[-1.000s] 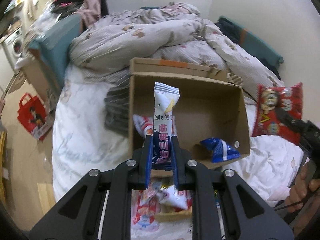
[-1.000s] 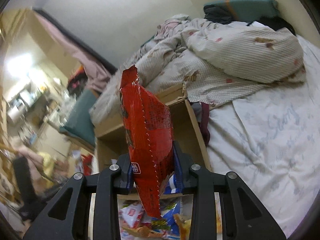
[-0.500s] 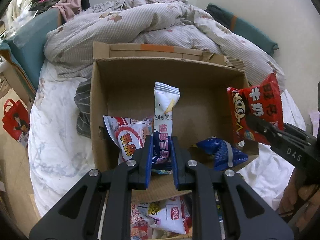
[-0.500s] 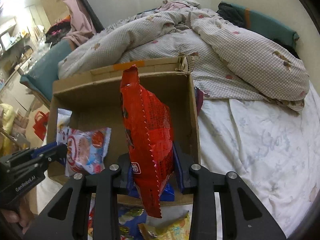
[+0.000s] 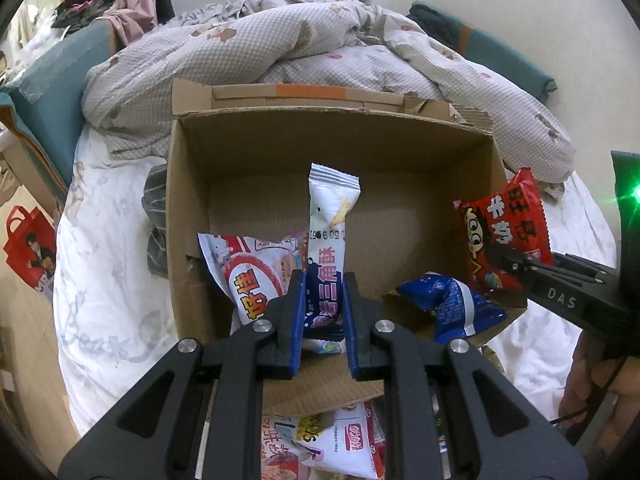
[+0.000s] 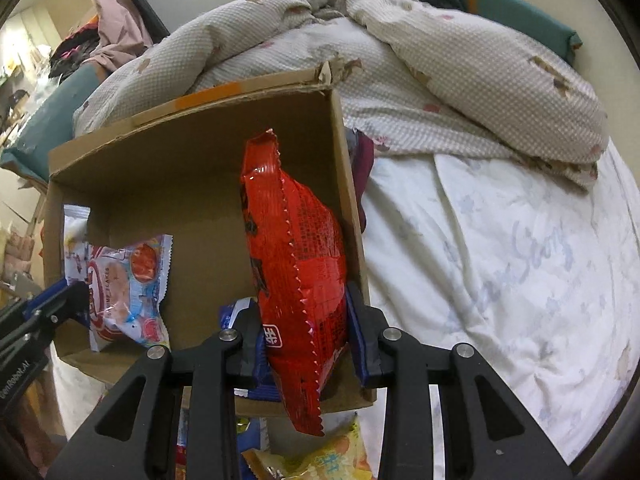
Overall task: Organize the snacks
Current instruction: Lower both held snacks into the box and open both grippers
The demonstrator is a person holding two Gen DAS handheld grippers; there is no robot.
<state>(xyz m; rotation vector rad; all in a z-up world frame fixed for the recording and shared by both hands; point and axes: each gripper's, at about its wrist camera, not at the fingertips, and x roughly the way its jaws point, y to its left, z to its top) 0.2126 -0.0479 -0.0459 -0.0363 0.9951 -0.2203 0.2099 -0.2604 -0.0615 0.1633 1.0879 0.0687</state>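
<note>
An open cardboard box (image 5: 328,148) (image 6: 192,160) sits on the bed. My left gripper (image 5: 323,280) is shut on a slim white and blue snack packet (image 5: 328,236), held upright over the box's near side. My right gripper (image 6: 306,312) (image 5: 504,258) is shut on a red snack bag (image 6: 296,256) (image 5: 504,240), which hangs just inside the box's right wall. Inside the box lie a white and red snack bag (image 5: 248,276) (image 6: 128,288) at the left and a blue packet (image 5: 444,304) at the right, the latter mostly hidden in the right wrist view.
More snack packets (image 5: 332,440) (image 6: 320,456) lie on the bed in front of the box. A rumpled checked quilt (image 5: 280,48) lies behind it, white sheet (image 6: 500,260) to the right. A red bag (image 5: 28,248) stands on the floor at left. A hand (image 5: 592,392) holds the right gripper.
Both grippers have come down and closer to the box with their packets. The red bag has moved from beside the box to just inside its right wall.
</note>
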